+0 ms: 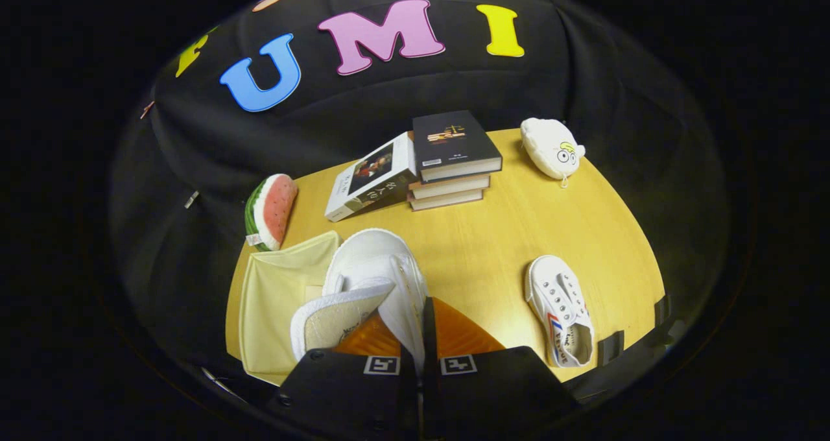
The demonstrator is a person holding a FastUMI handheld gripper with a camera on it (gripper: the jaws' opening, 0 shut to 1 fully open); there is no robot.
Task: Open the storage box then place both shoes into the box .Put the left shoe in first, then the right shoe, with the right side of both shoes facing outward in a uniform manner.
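A white canvas shoe (379, 279) hangs in my gripper (415, 337), whose fingers are shut on its side wall near the heel; the toe points away from me and the insole shows. The shoe hovers over the right edge of a pale yellow storage box (275, 292) that lies open on the wooden table (493, 246). A second white shoe (561, 308), with a red and blue stripe on its side, lies on the table to the right of the fingers, toe away from me.
A stack of three books (454, 159) with a white book (369, 185) leaning on it stands at the table's back. A watermelon-slice plush (272, 211) sits beyond the box. A white round plush (551, 148) rests at the back right.
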